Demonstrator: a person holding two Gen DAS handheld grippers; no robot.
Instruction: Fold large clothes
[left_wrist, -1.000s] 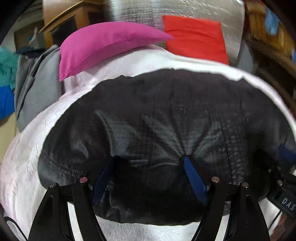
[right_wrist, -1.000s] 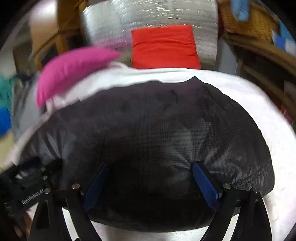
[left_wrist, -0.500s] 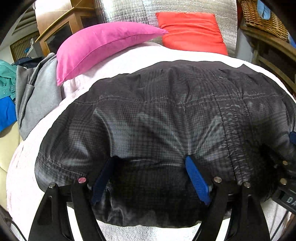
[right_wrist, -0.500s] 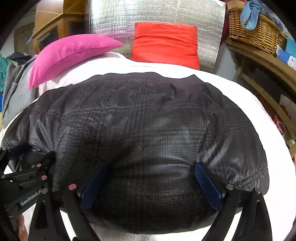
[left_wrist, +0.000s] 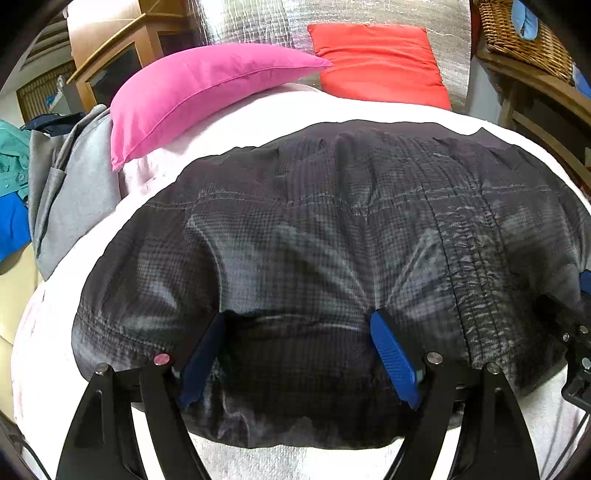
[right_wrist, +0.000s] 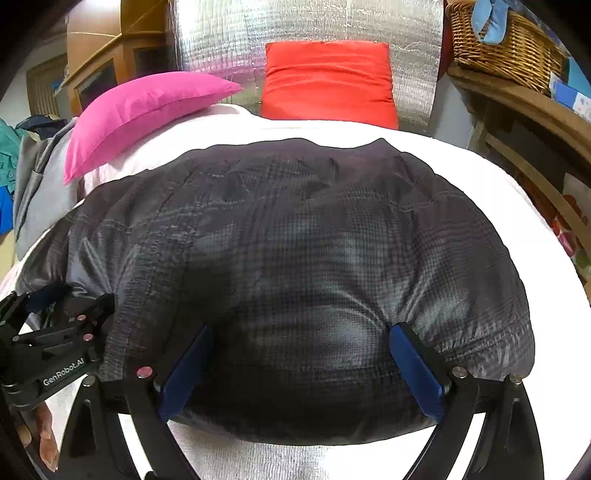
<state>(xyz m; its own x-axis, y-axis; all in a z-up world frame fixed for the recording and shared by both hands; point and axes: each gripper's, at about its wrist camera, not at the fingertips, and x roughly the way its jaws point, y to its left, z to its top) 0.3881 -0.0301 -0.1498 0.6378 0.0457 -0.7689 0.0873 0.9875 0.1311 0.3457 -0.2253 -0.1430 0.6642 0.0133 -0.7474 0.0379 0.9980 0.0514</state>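
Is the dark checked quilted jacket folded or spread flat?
Folded: the dark checked quilted jacket lies as a thick, puffy bundle with a doubled near edge on the white bed cover.

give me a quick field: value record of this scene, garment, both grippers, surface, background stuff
garment: dark checked jacket, puffy, spread on the bed
left hand-held gripper: open, fingers pressed into the jacket's near edge
right hand-held gripper: open, likewise at the near edge
surface: white bedcover
background: pink pillow, red cushion, wicker basket, grey clothes at left

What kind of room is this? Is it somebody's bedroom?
Probably a bedroom or living room at home: a pink pillow and a red cushion lie on a white-covered bed, beside a wicker basket on wooden shelves.
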